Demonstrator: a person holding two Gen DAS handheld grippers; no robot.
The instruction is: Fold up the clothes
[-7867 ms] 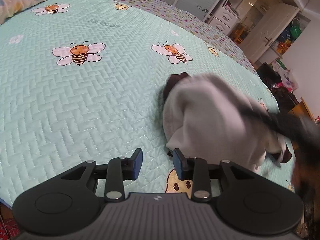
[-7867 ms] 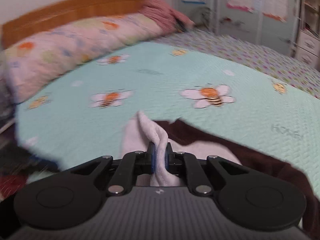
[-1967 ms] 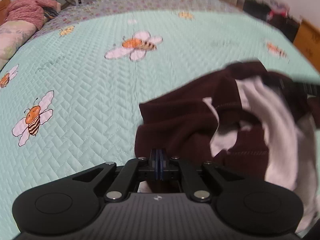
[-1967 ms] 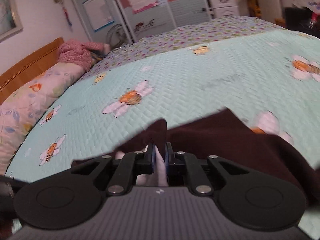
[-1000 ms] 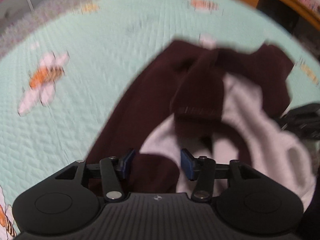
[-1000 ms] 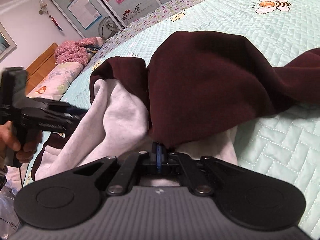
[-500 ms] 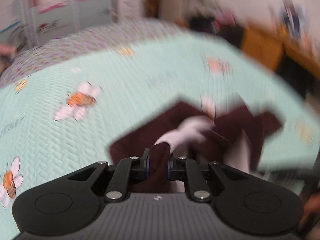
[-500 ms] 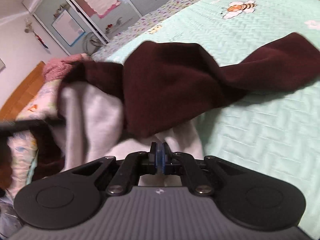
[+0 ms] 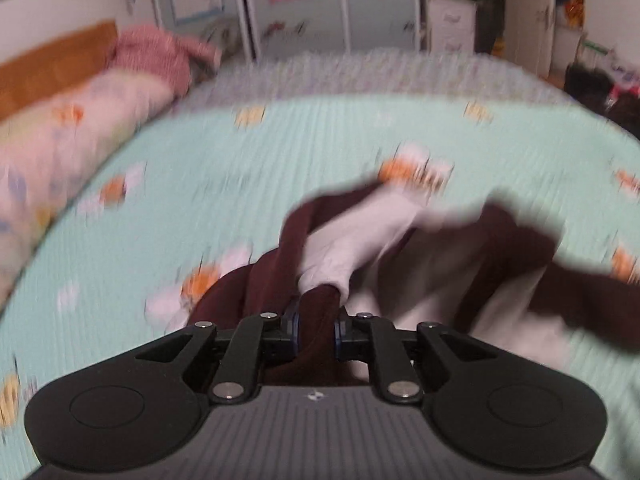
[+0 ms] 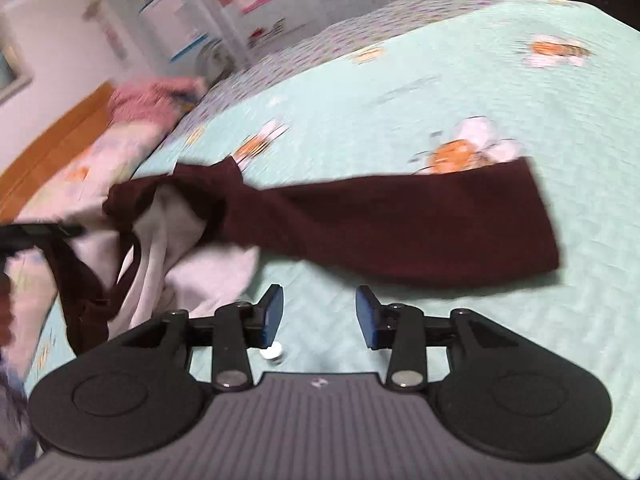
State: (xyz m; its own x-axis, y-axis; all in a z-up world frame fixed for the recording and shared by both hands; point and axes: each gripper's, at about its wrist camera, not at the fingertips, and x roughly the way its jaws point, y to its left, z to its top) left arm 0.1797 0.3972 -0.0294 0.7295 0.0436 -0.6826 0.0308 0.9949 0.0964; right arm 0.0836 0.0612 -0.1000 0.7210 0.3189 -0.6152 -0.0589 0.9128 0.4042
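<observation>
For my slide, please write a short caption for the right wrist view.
Right gripper opening with nothing between its fingers, above a bee-print quilt, beside a maroon garment.

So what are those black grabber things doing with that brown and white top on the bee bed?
A person is folding a dark brown and white top on the bee bedspread. The left gripper is clamped on a bunched part of it. The right gripper is opening, with nothing between its fingers, and one brown sleeve lies stretched flat across the bed ahead of it. The top is still crumpled, not folded.
</observation>
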